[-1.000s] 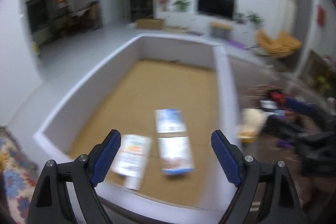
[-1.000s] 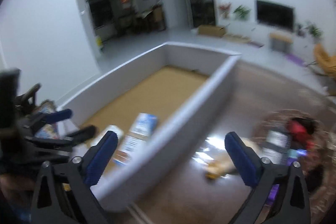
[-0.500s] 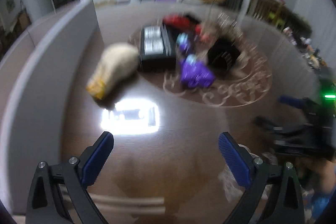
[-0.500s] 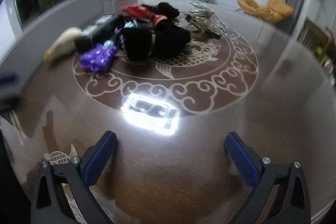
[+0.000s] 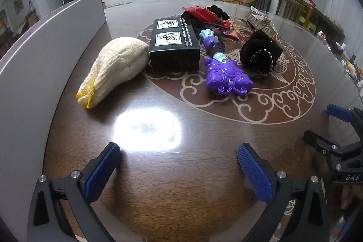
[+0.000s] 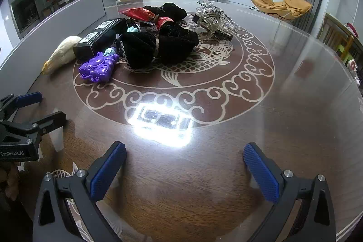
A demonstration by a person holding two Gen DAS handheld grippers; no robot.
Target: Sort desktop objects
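Both grippers gaping empty, left gripper point(image 5: 177, 171) nearer the cream glove point(image 5: 115, 67) lying ahead-left, long axis slanting away.

Your tabletop point(image 5: 158, 174) layout

Ahead of you the knit pouch point(image 5: 115, 67) lies left of the box point(image 5: 174, 47); the toy point(image 5: 226, 76) lies right of it, just beside it.

Both tongs are being held tilted downward, side by side — the left tongs point(image 5: 178, 163) with blue pads spread wide and nothing between them, the right tongs point(image 6: 183, 162) likewise parted and empty. Each is being glimpsed at the edge of the other's view.
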